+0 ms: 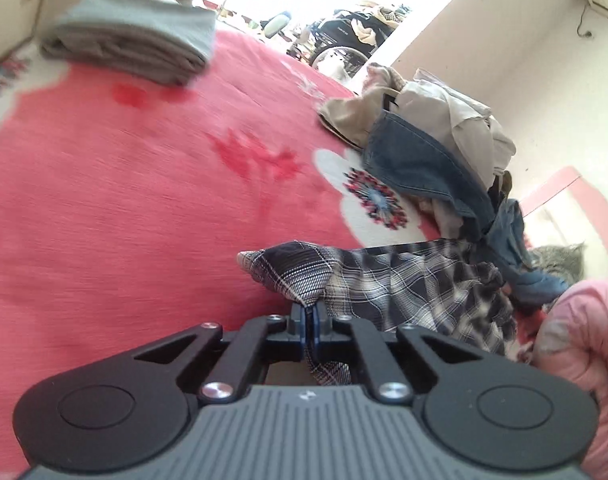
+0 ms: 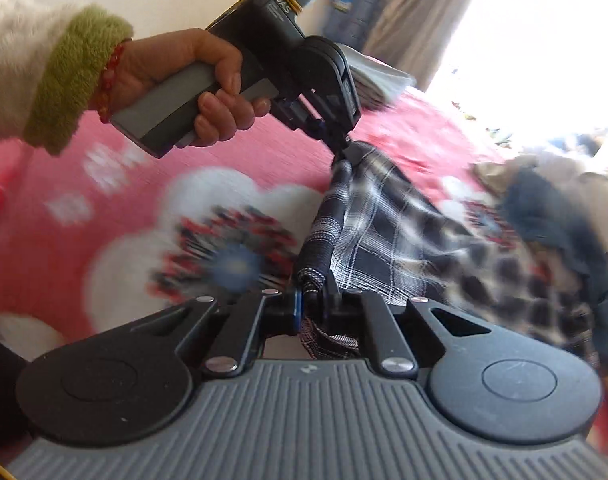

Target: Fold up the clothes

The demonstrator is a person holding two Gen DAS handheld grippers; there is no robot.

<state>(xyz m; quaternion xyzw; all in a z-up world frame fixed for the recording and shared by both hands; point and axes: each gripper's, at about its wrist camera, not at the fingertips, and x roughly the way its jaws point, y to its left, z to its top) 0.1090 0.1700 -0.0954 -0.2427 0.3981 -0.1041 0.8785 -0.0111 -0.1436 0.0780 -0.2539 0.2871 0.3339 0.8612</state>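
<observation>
The bed [image 1: 123,184] with its pink flowered blanket fills most of both views, and the plaid shirt [image 1: 404,284] is strung across it between the 2 grippers, lifted at the pinched edge and trailing back onto the blanket toward the pile of unfolded clothes [image 1: 436,140]. The left gripper [image 1: 311,322] is pressed together on a bunched bit of the plaid fabric, with a corner of cloth sticking up past the fingertips and a bit more hanging down behind them. The right gripper [image 2: 312,304] is clamped on the shirt's rolled edge in the same way, fabric poking out on both sides of the pinch.

The left wrist view is the only one giving a clear look at the folded grey stack [image 1: 131,44] far back on the bed and the pink quilted thing [image 1: 584,352] at the right edge. The right wrist view shows what the other can't: the person's left hand [image 2: 183,84], fuzzy green cuff and red bead bracelet, wrapped around the left gripper's handle, tool tilted down and away with its tip on the top end of the shirt. Pretty blurry everywhere
</observation>
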